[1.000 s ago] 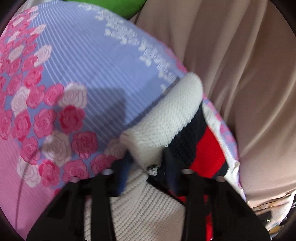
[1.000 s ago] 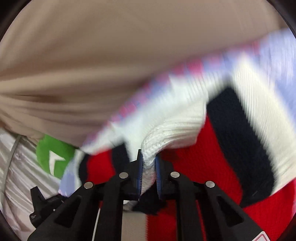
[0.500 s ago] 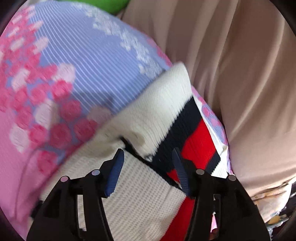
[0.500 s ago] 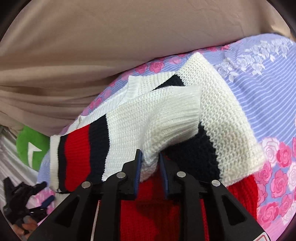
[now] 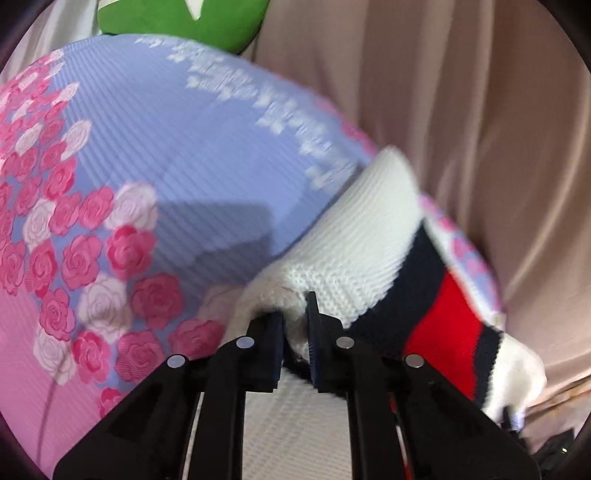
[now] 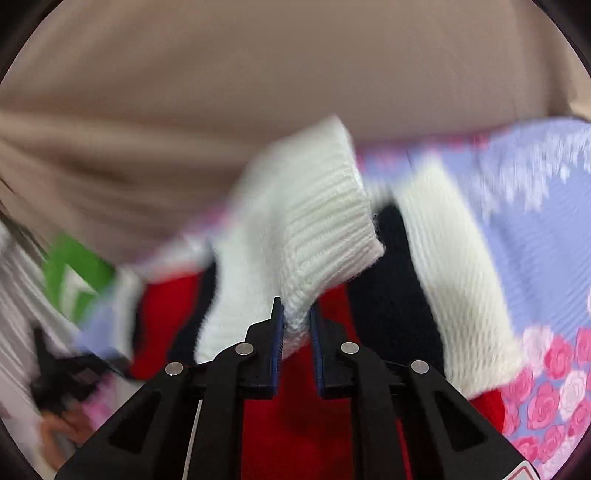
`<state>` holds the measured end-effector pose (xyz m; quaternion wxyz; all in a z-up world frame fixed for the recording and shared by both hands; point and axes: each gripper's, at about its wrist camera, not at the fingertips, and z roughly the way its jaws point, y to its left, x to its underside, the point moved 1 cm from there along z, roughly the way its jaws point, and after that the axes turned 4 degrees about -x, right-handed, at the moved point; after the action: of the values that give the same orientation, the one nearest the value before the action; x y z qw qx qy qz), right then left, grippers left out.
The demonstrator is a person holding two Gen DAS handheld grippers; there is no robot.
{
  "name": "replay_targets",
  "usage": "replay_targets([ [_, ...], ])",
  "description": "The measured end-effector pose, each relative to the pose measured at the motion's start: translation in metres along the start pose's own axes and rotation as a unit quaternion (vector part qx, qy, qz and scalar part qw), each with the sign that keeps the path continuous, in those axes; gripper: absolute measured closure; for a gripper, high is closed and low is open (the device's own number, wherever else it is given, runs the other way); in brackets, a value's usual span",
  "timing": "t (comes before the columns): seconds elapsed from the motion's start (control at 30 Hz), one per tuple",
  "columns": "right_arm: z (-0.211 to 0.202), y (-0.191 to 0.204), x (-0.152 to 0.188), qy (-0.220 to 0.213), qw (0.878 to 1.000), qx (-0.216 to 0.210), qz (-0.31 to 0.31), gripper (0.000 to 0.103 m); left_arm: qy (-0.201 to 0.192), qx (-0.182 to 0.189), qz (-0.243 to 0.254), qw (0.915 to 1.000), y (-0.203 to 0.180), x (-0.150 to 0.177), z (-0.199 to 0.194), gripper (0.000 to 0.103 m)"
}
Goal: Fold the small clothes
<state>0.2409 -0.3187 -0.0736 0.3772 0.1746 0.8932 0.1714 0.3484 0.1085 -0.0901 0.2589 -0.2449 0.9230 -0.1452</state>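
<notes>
A green cushion with a white mark [image 5: 177, 18] sits at the far edge of the bedspread, and my right view catches it again low on the left, blurred. Beige draped fabric [image 5: 480, 129] hangs along the far side of the bed, close against the sweater's edge, and fills the whole top of my right view. At the lower left of that view there is a black object and what looks like a hand, too blurred to make out.

The surface is a ribbed lilac bedspread [image 5: 207, 155] printed with pink and white roses, with a band of small white flowers nearer the beige fabric.

The knit sweater [image 5: 354, 240], white with navy and red stripes, lies on the bedspread next to the beige fabric. In my left view the sleeve's long axis runs from its white ribbed end at my fingers up and right towards the drape, with the striped body falling away to the lower right.

My left gripper [image 5: 293, 325] has just been closing and now pinches a fold of white knit. My right gripper [image 6: 295, 325] has also just been closing and clamps the white ribbed cuff [image 6: 325, 229], which stands lifted above the red and navy panel, tilted up and to the right.
</notes>
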Motion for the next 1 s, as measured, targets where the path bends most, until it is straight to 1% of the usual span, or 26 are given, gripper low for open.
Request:
replay_targets([
  [0.03, 0.011, -0.006, 0.009, 0.027, 1.0, 0.014, 0.008, 0.091, 0.001, 0.002, -0.002, 1.0, 0.002, 0.002, 0.001, 0.093],
  [0.07, 0.002, -0.007, 0.011, 0.007, 1.0, 0.0, 0.016, 0.089, -0.002, 0.001, -0.001, 1.0, 0.001, 0.004, 0.002, 0.093],
  [0.1, -0.007, -0.006, 0.01, -0.003, 1.0, -0.004, 0.021, 0.087, -0.006, -0.002, 0.006, 1.0, -0.002, 0.004, 0.0, 0.093],
  [0.13, -0.018, -0.006, 0.008, -0.022, 0.999, -0.003, 0.025, 0.083, -0.009, -0.005, 0.012, 0.9999, -0.002, 0.004, -0.001, 0.093],
  [0.17, -0.024, -0.007, 0.006, -0.04, 0.999, 0.005, 0.028, 0.074, -0.01, -0.007, 0.016, 0.9998, -0.002, 0.005, 0.0, 0.093],
  [0.2, -0.029, -0.013, 0.005, -0.056, 0.998, 0.019, 0.033, 0.068, -0.008, -0.005, 0.015, 0.9998, -0.001, 0.005, 0.001, 0.092],
  [0.23, -0.029, -0.02, 0.004, -0.064, 0.997, 0.031, 0.041, 0.06, -0.008, -0.004, 0.015, 0.9999, 0.0, 0.007, 0.003, 0.092],
  [0.3, -0.022, -0.035, 0.002, -0.053, 0.996, 0.041, 0.062, 0.058, -0.008, -0.005, 0.016, 0.9998, -0.003, 0.006, 0.005, 0.092],
  [0.33, -0.012, -0.042, 0.001, -0.039, 0.996, 0.029, 0.074, 0.058, -0.008, -0.005, 0.017, 0.9998, -0.002, 0.006, 0.005, 0.092],
  [0.4, -0.002, -0.041, -0.003, -0.035, 0.997, 0.021, 0.063, 0.058, -0.008, -0.006, 0.017, 0.9998, -0.003, 0.006, 0.005, 0.092],
  [0.43, 0.001, -0.036, -0.005, -0.034, 0.998, 0.028, 0.046, 0.062, -0.008, -0.007, 0.018, 0.9998, -0.007, 0.006, 0.006, 0.092],
  [0.47, 0.003, -0.031, -0.007, -0.03, 0.999, 0.027, 0.033, 0.085, -0.007, -0.007, 0.018, 0.9998, -0.007, 0.005, 0.006, 0.092],
  [0.5, 0.003, -0.026, -0.01, -0.025, 0.999, 0.018, 0.026, 0.093, -0.007, -0.007, 0.017, 0.9998, -0.008, 0.005, 0.006, 0.092],
  [0.6, -0.032, -0.002, -0.02, -0.091, 0.996, 0.008, -0.004, 0.095, -0.006, -0.008, 0.019, 0.9998, -0.013, 0.003, 0.011, 0.092],
  [0.67, -0.043, 0.003, -0.02, -0.113, 0.993, 0.021, -0.024, 0.095, -0.008, -0.011, 0.027, 0.9995, -0.012, 0.003, 0.011, 0.092],
  [0.7, -0.034, 0.0, -0.018, -0.102, 0.994, 0.041, -0.029, 0.095, -0.009, -0.013, 0.03, 0.9994, -0.014, 0.003, 0.011, 0.091],
  [0.73, -0.011, -0.01, -0.015, -0.062, 0.996, 0.067, -0.023, 0.095, -0.01, -0.018, 0.034, 0.9992, -0.016, 0.003, 0.012, 0.091],
  [0.77, 0.011, -0.02, -0.01, -0.022, 0.996, 0.082, -0.011, 0.096, -0.01, -0.021, 0.036, 0.9991, -0.018, 0.004, 0.013, 0.091],
  [0.8, 0.016, -0.023, -0.006, -0.029, 0.997, 0.074, -0.011, 0.097, -0.009, -0.024, 0.039, 0.9989, -0.019, 0.004, 0.014, 0.091],
  [0.83, 0.012, -0.017, -0.009, -0.02, 0.996, 0.082, -0.018, 0.096, -0.008, -0.027, 0.044, 0.9986, -0.021, 0.004, 0.013, 0.09],
  [0.87, 0.001, -0.01, -0.013, -0.025, 0.996, 0.079, -0.015, 0.095, -0.006, -0.027, 0.046, 0.9986, -0.021, 0.003, 0.013, 0.09],
  [0.93, -0.03, 0.008, -0.015, -0.052, 0.997, 0.056, -0.023, 0.095, 0.002, -0.017, 0.05, 0.9986, -0.02, 0.003, 0.004, 0.09],
  [0.97, -0.045, 0.017, -0.013, -0.06, 0.996, 0.056, -0.033, 0.094, 0.005, -0.01, 0.05, 0.9987, -0.018, 0.004, -0.002, 0.09],
  [1.0, -0.066, 0.025, -0.006, -0.066, 0.995, 0.055, -0.044, 0.093, 0.006, -0.002, 0.054, 0.9985, -0.016, 0.006, -0.011, 0.087],
])
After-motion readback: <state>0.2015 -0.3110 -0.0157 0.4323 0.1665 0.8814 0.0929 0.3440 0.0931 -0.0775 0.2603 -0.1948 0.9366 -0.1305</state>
